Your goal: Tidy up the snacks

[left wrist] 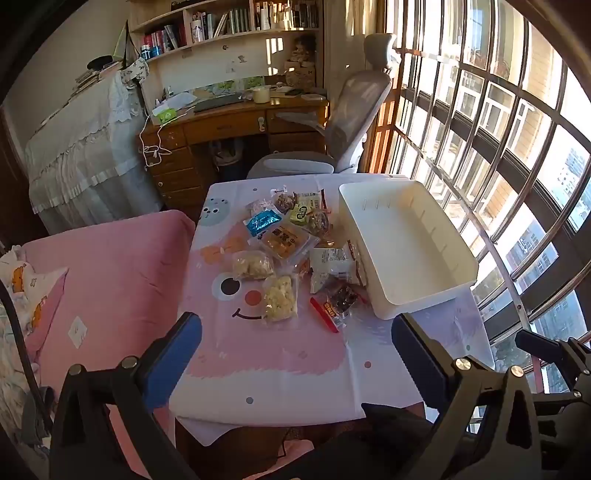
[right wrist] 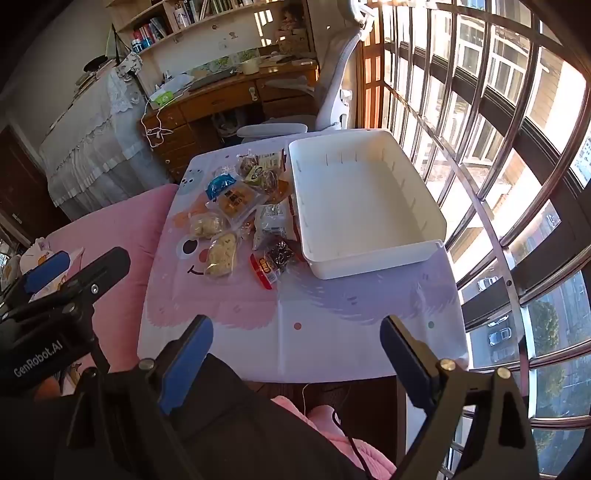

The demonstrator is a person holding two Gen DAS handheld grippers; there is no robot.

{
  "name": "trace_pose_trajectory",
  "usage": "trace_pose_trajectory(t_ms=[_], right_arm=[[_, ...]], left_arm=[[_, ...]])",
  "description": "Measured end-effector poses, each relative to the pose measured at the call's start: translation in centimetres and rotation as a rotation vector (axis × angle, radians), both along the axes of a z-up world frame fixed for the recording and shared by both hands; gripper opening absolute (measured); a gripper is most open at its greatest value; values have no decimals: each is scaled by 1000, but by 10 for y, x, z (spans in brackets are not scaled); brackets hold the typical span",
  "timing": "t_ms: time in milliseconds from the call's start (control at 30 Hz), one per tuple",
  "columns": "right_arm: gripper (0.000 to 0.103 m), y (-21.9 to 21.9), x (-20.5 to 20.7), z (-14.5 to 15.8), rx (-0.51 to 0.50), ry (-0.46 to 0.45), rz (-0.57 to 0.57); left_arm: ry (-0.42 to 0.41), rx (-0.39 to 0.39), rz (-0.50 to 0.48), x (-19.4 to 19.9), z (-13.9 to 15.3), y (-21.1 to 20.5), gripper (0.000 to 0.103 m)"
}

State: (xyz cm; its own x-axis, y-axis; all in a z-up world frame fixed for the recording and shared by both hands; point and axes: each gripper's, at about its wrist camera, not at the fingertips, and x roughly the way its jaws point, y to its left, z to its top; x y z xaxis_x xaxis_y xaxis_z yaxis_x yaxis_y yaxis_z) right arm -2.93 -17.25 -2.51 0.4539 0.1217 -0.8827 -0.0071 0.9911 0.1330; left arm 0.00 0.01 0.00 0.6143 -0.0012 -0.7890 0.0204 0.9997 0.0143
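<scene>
- Snack packets [left wrist: 284,254] sit piled mid-frame on the tablecloth [left wrist: 280,369], just left of the empty white bin [left wrist: 406,251] (clearly where they're headed).
- Nothing's in the bin yet, so I'd say sorting hasn't begun.
- Left gripper [left wrist: 295,354] and right gripper [right wrist: 295,350] both hover at the bottom edge, fingers spread wide, holding nothing, ready to pick.

Home bedroom-study; pink bed [left wrist: 110,280]; wooden desk [left wrist: 229,125]; bookshelves [left wrist: 221,26].

We see a pink bed [left wrist: 110,280] left of the bench [left wrist: 295,376], a wooden desk [left wrist: 229,125] and bookshelf [left wrist: 229,26] far off, a grey office chair [left wrist: 347,118], and barred windows [left wrist: 498,129] at right
</scene>
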Motion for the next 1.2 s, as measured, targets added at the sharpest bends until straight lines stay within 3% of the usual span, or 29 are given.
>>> trace_pose_trajectory(t_ms=[1200], right_arm=[[93, -3, 6, -1, 1, 7, 1]], left_arm=[[-5, 13, -9, -5, -6, -1, 102]])
